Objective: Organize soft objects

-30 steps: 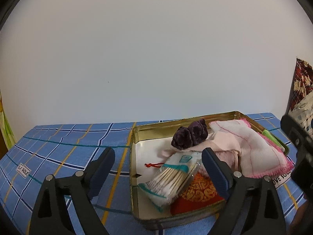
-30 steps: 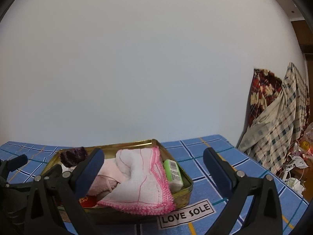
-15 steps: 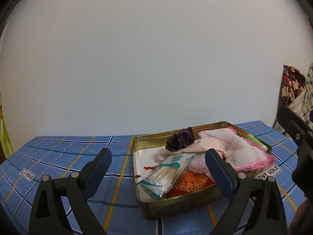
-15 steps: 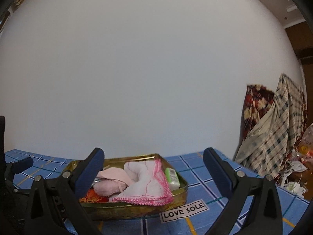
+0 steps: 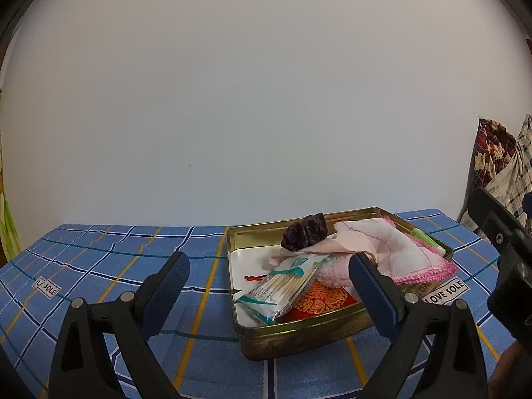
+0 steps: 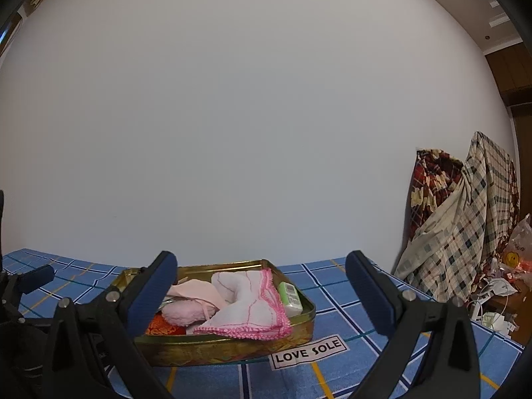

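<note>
A gold tin tray (image 5: 332, 324) (image 6: 309, 307) stands on the blue checked tablecloth (image 5: 116, 266). In it lie a purple scrunchie (image 5: 306, 234), a white cloth with a pink edge (image 5: 409, 256) (image 6: 249, 306), a pale pink cloth (image 5: 332, 248), a pink fluffy puff (image 6: 183, 312), a cotton swab pack (image 5: 282, 286), a red and gold pouch (image 5: 322, 301) and a green packet (image 6: 291, 296). My left gripper (image 5: 269, 289) stands open in front of the tray, holding nothing. To the tray's right my right gripper (image 6: 259, 294) is open too, with nothing between its fingers.
A white wall rises right behind the table. Checked and flowered fabrics (image 6: 465, 219) hang past the table's right end, with bags and clutter (image 6: 505, 286) below them. A "LOVE SOLE" label (image 6: 309, 352) lies on the cloth by the tray. Bare tablecloth stretches to the left of the tray.
Both grippers have drawn back from the tray, which now looks smaller and farther off. The left jaws stand slightly wider. Nothing in the tray has moved.
</note>
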